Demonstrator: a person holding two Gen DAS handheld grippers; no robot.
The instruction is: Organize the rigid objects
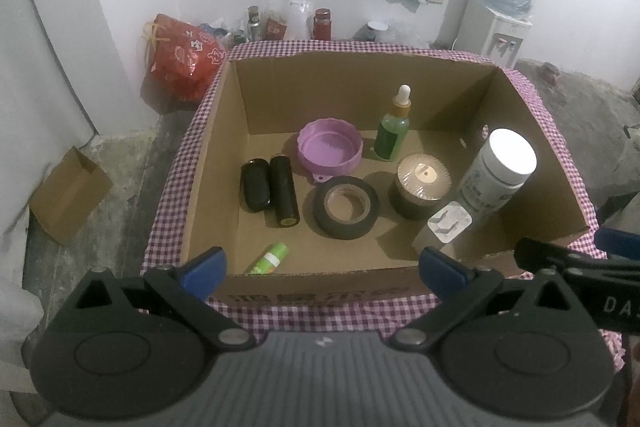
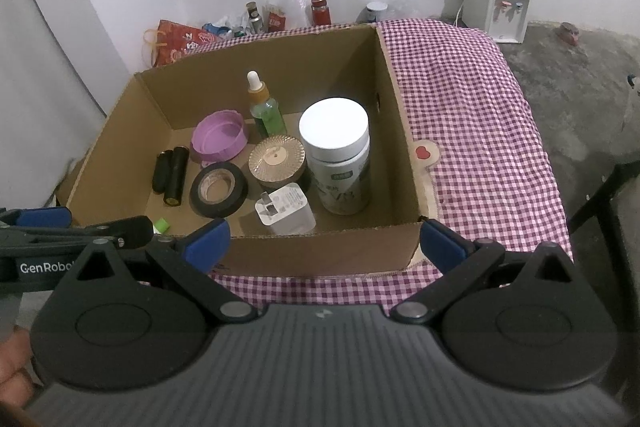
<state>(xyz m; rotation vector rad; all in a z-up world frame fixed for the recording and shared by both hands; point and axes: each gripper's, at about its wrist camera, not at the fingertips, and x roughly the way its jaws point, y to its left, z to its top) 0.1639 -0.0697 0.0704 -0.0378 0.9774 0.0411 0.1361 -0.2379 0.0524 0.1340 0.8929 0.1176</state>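
We see both grippers held just short of the near wall of an open cardboard box (image 1: 224,155) that sits on a purple-checked cloth (image 2: 472,115). The left gripper (image 1: 322,263) has its blue-tipped fingers spread wide with nothing between them, and the right gripper (image 2: 324,239) is spread just as wide and equally empty; each shows at the edge of the other's view. All the rigid items lie inside the box. At the right stands a tall white-lidded bottle (image 2: 336,163), upright, with a white plug adapter (image 2: 286,209) just beside it toward the near wall. A round jar with a ribbed gold lid (image 2: 277,161) sits next to the bottle, and a roll of black tape (image 2: 218,189) lies flat to its left. Behind these we find a purple lid (image 2: 219,139) lying open side up and a green dropper bottle (image 2: 266,111) standing upright. Two black cylinders (image 1: 270,191) lie side by side at the left, touching. A small green tube (image 1: 270,259) lies near the front wall (its label is too blurred to read). A red bag (image 1: 182,57) and a water dispenser (image 2: 502,1) stand against the far wall.
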